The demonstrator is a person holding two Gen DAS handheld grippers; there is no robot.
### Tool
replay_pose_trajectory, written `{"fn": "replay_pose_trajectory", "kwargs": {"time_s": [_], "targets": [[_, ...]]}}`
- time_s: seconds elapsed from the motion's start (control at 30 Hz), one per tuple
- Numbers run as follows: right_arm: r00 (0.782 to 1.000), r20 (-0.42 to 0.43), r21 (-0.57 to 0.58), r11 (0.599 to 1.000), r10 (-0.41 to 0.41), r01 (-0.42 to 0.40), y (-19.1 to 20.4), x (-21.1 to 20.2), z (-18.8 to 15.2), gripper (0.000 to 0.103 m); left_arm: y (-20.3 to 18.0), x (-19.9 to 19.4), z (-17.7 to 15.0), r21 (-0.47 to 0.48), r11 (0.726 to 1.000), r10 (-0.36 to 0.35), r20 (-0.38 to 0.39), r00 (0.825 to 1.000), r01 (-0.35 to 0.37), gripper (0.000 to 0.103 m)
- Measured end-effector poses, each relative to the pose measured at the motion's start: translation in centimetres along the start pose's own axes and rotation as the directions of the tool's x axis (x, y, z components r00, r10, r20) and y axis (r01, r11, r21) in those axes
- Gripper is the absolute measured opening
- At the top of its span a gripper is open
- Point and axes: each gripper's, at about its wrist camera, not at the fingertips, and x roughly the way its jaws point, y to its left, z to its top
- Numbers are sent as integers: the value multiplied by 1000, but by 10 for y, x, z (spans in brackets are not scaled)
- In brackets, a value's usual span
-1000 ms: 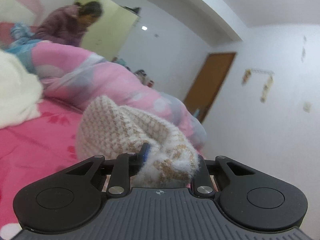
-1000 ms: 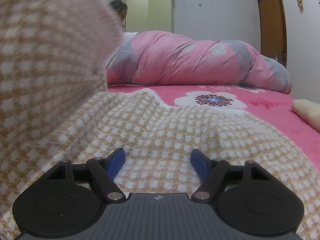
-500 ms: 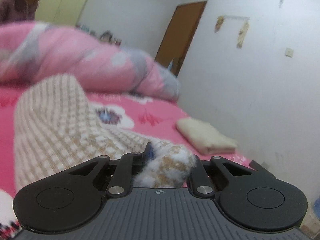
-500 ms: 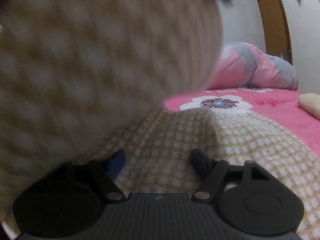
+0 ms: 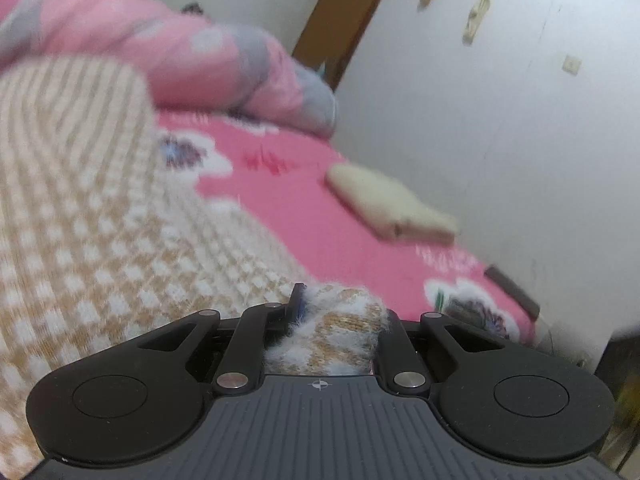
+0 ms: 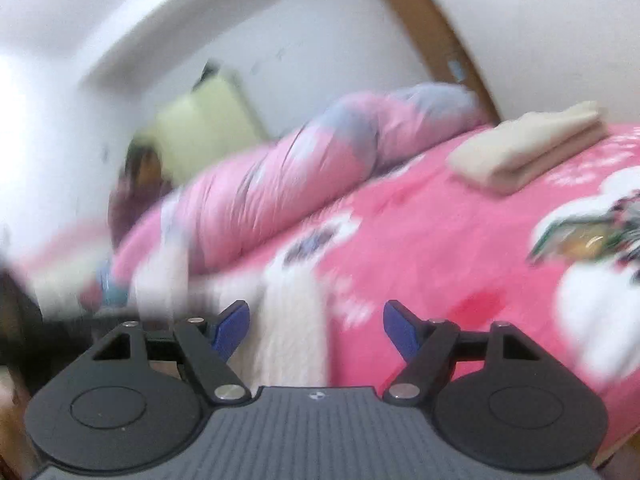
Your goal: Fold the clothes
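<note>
Jaws of the left gripper (image 5: 332,312) have just been closing and now pinch a fuzzy bunch of the tan-and-white checked knit garment (image 5: 92,216), which spreads left across the bed; those of the right gripper (image 6: 316,322) stand wide apart, gripping nothing, above the bedspread. White walls (image 5: 460,100) enclose the room, with a brown door (image 5: 344,12) beyond. A pink floral bedspread (image 6: 432,240) covers the bed. A rolled pink-and-grey quilt (image 6: 288,176) lies along its far side. A folded cream cloth (image 5: 392,204) rests near the wall. A blurred person (image 6: 136,184) is behind the quilt.
</note>
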Motion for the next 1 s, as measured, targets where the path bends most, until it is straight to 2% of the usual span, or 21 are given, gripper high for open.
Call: {"fn": "replay_pose_trajectory", "kwargs": {"time_s": [0.03, 0.13, 0.2, 0.23, 0.27, 0.33, 0.37, 0.43, 0.47, 0.5, 0.53, 0.57, 0.6, 0.7, 0.73, 0.83, 0.9, 0.97, 1.0], "targets": [[1000, 12, -19, 1000, 13, -13, 1, 1, 11, 76, 0, 1, -5, 16, 1000, 2, -2, 1000, -2, 11], [996, -26, -167, 982, 88, -91, 27, 29, 44, 76, -2, 0, -12, 62, 998, -1, 2, 1000, 0, 11], [970, -127, -205, 951, 209, -232, 52, 61, 57, 75, -2, -2, -16, 94, 996, 0, 6, 1000, -1, 11], [940, -199, -178, 933, 277, -313, 61, 83, 61, 75, -3, -3, -18, 114, 993, 3, 6, 1000, -4, 11], [896, -288, -134, 912, 339, -388, 71, 107, 62, 74, -4, -3, -20, 129, 992, 5, 7, 1000, -6, 11], [804, -448, -44, 889, 390, -456, 89, 159, 58, 74, -8, -2, -21, 155, 988, 5, 11, 1000, -7, 11], [763, -523, -30, 886, 381, -463, 97, 184, 55, 71, -9, -1, -21, 165, 986, 5, 14, 1000, -7, 11], [703, -621, -18, 892, 345, -453, 109, 218, 43, 67, -8, -1, -24, 179, 984, 1, 23, 1000, -5, 10], [664, -667, 4, 892, 338, -451, 113, 229, 36, 56, -8, -2, -25, 185, 983, 0, 27, 1000, -5, 9], [626, -703, 27, 892, 338, -451, 115, 235, 29, 50, -6, -3, -27, 191, 982, -1, 30, 1000, -5, 10], [611, -721, 29, 895, 328, -446, 115, 235, 24, 44, -5, -4, -29, 201, 980, 0, 35, 999, -7, 11], [614, -722, 18, 896, 318, -443, 115, 234, 22, 37, -5, -5, -31, 218, 976, 2, 42, 999, -11, 12], [617, -725, -1, 895, 307, -446, 118, 230, 21, 35, -6, -7, -35, 238, 971, 6, 50, 999, -18, 14], [623, -727, -11, 902, 290, -432, 123, 222, 21, 27, -16, -19, -40, 277, 960, 18, 61, 998, -34, 29], [627, -726, -18, 903, 284, -430, 123, 219, 21, 26, -17, -28, -39, 262, 965, 7, 59, 998, -22, 33], [641, -719, -36, 906, 270, -422, 124, 213, 22, 25, -12, -63, -33, 144, 989, -50, 23, 998, 46, 34], [651, -711, -42, 908, 266, -417, 125, 210, 23, 24, -2, -97, -29, 57, 994, -96, 41, 995, 94, 34], [658, -704, -44, 909, 267, -416, 126, 214, 24, 23, 10, -134, -25, 10, 995, -96, 78, 992, 95, 34], [661, -702, -43, 909, 267, -413, 126, 214, 24, 23, 17, -147, -22, -2, 999, -54, 109, 993, 55, 36]]}}
